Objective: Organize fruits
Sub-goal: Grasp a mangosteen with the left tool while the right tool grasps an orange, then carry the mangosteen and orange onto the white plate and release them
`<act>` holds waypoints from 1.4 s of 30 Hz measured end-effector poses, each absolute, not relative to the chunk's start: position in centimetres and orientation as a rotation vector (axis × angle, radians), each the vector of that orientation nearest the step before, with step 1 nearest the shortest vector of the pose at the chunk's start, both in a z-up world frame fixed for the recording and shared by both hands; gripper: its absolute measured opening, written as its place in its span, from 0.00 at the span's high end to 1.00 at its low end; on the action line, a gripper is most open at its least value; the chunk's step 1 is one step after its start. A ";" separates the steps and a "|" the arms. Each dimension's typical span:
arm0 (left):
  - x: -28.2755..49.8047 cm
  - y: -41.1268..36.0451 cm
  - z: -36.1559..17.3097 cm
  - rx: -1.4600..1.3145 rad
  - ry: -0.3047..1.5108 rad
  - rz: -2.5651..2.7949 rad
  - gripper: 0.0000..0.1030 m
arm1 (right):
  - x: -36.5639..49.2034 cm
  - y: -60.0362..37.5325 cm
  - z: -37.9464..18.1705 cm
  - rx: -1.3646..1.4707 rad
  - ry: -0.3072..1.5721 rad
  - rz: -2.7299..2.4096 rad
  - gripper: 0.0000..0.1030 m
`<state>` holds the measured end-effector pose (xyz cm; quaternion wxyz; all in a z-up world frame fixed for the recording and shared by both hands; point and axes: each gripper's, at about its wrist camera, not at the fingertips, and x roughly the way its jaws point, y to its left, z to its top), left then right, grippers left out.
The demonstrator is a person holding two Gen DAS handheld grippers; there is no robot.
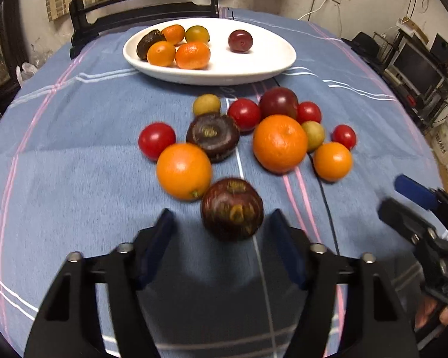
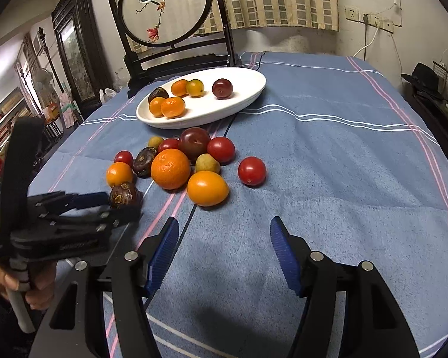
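One white oval plate [image 1: 283, 59] lay at the far side of the blue striped tablecloth [image 1: 74, 149], its long axis running left to right in the left wrist view and slanting up to the right in the right wrist view; it held six fruits, five bunched at its left end and a dark red plum [image 1: 239, 41] apart near the middle. Nearer the cameras, a loose cluster of fruit sat on the cloth, just short of the plate. Largest was a dimpled orange mandarin [image 1: 280, 143], its stem scar facing up, touching a dark red plum [image 1: 278, 102] behind it. A smooth orange [image 1: 183, 171] lay to the left, its green stem end pointing towards the camera. A dark brown, wrinkled round fruit [image 1: 232, 208] lay nearest, with yellowish patches on its face. Small red tomatoes [image 1: 156, 140] and pale green fruits [image 1: 206, 105] filled the cluster. The left gripper [image 1: 224, 223] stood with jaws apart, the wrinkled fruit between its tips; whether either pad touched it could not be told. The right gripper [image 2: 222, 232] was open over bare cloth, holding nothing.
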<state>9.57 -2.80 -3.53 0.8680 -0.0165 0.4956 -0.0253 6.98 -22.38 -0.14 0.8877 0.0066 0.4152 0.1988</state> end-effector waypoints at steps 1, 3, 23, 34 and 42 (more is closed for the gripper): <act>9.8 -3.0 -3.5 -0.029 1.039 -0.052 0.51 | 7.0 -22.4 -0.2 0.016 0.865 0.417 0.37; 10.1 -3.2 -3.4 -0.035 1.041 -0.056 0.61 | 7.0 -22.4 -0.3 0.015 0.871 0.419 0.36; 7.6 0.2 -1.6 -0.081 0.990 -0.115 0.61 | 10.7 -17.4 -2.2 -0.129 0.979 0.404 0.36; 7.8 2.0 -1.4 -0.100 0.992 -0.096 0.61 | 12.5 -16.2 -2.2 -0.161 0.980 0.352 0.61; 9.1 1.2 1.6 -0.043 0.933 -0.127 0.61 | 11.2 -18.5 1.4 -0.058 0.900 0.406 0.61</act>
